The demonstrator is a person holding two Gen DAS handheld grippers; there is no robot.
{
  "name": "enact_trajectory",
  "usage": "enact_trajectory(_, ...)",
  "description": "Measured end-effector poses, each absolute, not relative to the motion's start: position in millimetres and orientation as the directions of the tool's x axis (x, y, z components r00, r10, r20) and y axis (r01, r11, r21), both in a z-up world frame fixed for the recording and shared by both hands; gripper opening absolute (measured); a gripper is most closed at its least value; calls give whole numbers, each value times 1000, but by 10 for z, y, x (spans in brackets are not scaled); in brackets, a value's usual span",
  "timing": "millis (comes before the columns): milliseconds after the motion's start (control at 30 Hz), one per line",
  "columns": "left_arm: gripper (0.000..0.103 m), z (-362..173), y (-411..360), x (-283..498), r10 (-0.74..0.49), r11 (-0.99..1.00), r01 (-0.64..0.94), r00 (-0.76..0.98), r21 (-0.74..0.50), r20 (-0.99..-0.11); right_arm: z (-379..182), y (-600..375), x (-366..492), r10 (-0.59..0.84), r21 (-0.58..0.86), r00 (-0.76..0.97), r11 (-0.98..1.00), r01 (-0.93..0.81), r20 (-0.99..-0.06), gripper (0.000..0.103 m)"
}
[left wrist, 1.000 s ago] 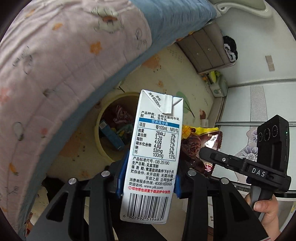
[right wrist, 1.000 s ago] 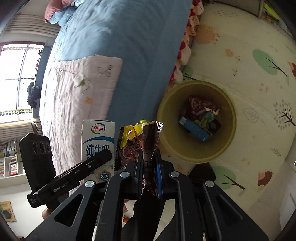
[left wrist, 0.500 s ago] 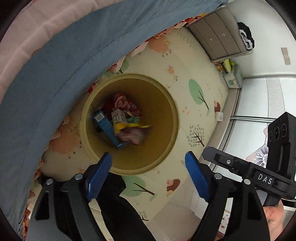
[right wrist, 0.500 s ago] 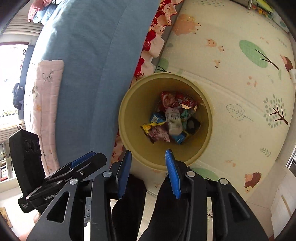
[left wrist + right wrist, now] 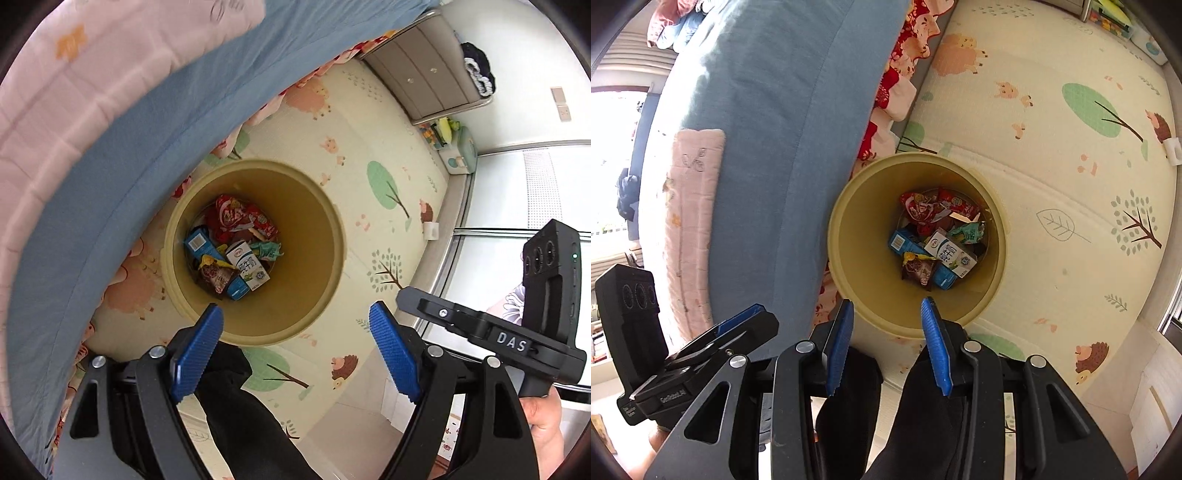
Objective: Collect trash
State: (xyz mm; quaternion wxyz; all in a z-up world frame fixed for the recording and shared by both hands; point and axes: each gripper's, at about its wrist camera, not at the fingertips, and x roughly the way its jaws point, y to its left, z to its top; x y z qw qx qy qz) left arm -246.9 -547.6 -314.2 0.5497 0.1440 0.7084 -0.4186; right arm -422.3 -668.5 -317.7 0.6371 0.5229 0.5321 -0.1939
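Both jaws open and empty, yellow bin (image 5: 334, 236) beside blue bedspread (image 5: 783, 147), play mat (image 5: 1052, 122)

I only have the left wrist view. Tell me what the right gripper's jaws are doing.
Observer: The right gripper has just been opening its jaws. They stand apart with nothing between them, above the near rim of the yellow bin.
Operator: Report what lies beyond the bed on that side.
Observer: A bright window shows past the far edge of the bed.
Operator: Now describe the top end of the bed.
Observer: Bundled pink and blue cloth is piled there. I cannot tell what the pieces are.
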Motion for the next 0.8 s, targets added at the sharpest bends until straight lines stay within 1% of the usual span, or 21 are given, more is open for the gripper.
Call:
enact_trajectory(300, 81, -2452, -5301, -2307, -330, 577, 691, -290, -435, -898, -2465, -6516, -3974, 287, 497, 407, 443, 747, -867, 38)
enact_trajectory(500, 81, -1928, -4909, -2034, -392, 594, 678, -227, -433, -892, -1946, -6216, -3585, 281, 506, 422, 539, 674, -862, 38)
enact_trajectory(700, 81, -1423, -4449, -1761, -431, 622, 677, -124, -394, -894, -1507, -5851, -3118, 257, 494, 439, 629, 601, -861, 38)
enact_trajectory(800, 81, -1198, -4184, -1614, -454, 639, 668, -73, -381, -888, -1346, -5578, -2799, 291, 501, 431, 682, 533, -854, 38)
